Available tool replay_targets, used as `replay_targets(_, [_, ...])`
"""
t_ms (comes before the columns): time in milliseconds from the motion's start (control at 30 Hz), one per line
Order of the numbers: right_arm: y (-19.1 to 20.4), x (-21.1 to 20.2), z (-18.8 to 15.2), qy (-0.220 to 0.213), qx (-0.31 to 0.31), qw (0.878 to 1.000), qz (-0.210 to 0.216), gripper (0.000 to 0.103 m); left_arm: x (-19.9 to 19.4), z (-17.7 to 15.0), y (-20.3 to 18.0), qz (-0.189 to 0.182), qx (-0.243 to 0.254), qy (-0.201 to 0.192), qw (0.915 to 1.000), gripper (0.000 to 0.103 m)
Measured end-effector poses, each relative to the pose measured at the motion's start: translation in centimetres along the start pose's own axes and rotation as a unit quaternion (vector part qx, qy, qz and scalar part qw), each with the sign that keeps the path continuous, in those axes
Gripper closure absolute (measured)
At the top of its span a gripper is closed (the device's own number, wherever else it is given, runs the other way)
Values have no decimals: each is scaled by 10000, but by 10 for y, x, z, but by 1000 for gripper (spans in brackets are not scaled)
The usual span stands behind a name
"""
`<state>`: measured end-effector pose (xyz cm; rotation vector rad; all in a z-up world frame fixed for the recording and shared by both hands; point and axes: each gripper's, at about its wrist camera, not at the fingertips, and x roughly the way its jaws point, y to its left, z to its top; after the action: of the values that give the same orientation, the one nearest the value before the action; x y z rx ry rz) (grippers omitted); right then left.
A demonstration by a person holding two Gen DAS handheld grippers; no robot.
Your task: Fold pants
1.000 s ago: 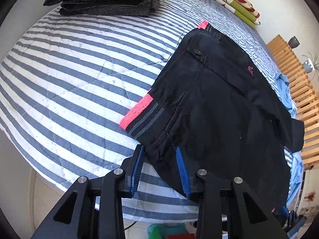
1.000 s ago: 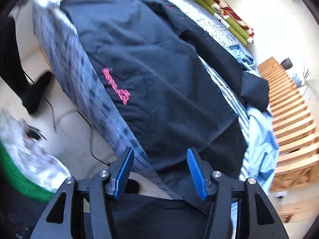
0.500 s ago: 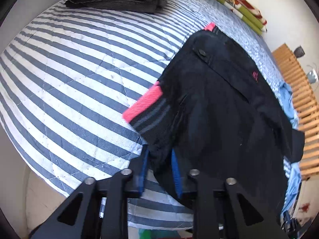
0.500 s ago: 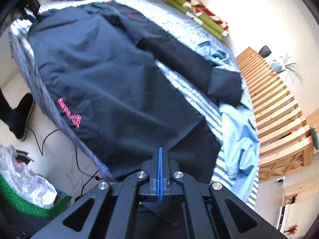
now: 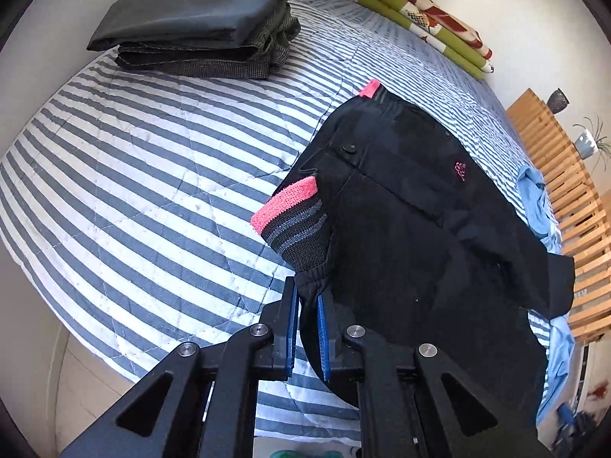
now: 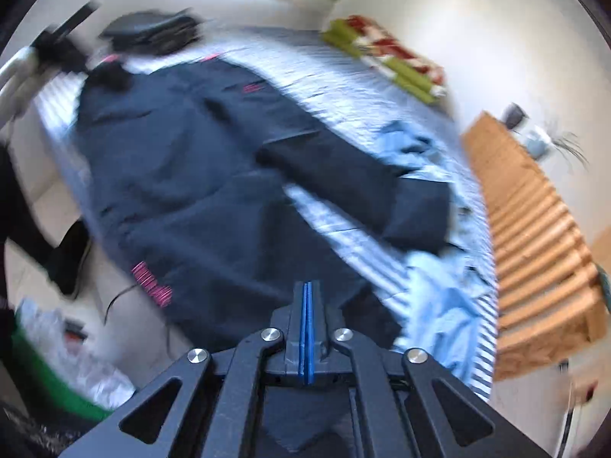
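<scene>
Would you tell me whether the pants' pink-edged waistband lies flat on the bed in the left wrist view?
No, the waistband is lifted off the striped bed, bunched where the left claw pinches the pants.

**What There Is, Counted**

There is one pair of black pants (image 5: 420, 229) on one striped bed (image 5: 152, 175). One pile of folded dark clothes (image 5: 198, 38) sits at the far end. One green and red folded blanket (image 5: 427, 23) lies by the wall. One light blue cloth (image 6: 439, 305) is there too. Two grippers show: the left gripper (image 5: 307, 305) and the right gripper (image 6: 307, 297).
</scene>
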<state>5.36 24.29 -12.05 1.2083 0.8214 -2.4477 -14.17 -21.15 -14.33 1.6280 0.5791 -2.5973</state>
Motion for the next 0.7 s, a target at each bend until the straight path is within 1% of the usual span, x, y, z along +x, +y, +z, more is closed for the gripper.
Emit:
replay_targets(33, [15,6,-2,60,-129,9998,138,83,2,1,2,-30,-52,35,10000,94])
replay_targets(67, [29,11,-5,75,-255,9995,186,68,4,3,2,-62,-92,59,9999,94])
replay_targets(100, [43,17,-6,46,-406,9990,205,57,5,4,3,-97,-125,76,9998,94])
replay_targets(133, [57,24,-7,4,-603,9981,151,55,6,6,3,-122,-143,89,9998,94])
replay_targets(233, [92,46,-4,-37,-1138,9933,-220,55,8,10,3,-170,-166,127,9996,94])
replay_targets(300, [107,59,-3,-103,-1474,9880,-456,55,7,12,1,-194,-161,119,9996,94])
replay_targets(333, [113,66,-2,-124,-1671,9835,-687,55,6,13,0,-203,-141,109,9996,94])
replay_targets(400, [119,75,-3,-164,-1940,9748,-1093,57,4,13,-4,-184,-74,80,9998,94])
replay_targets(433, [117,74,-2,-164,-1978,9739,-1101,58,2,13,-6,-182,-42,60,9998,94])
replay_targets(500, [110,69,0,-129,-1895,9762,-1047,91,-2,13,-8,-165,-3,16,9999,94])
replay_targets(567, [98,58,4,-126,-1759,9804,-880,93,-6,14,-10,-137,30,-48,9999,95])
replay_targets(633, [83,46,11,-77,-1516,9869,-548,95,-10,14,-12,-142,61,-88,9998,95])
replay_targets(700, [64,37,18,-5,-1274,9918,-113,98,-15,15,-15,-140,126,-133,9997,95])
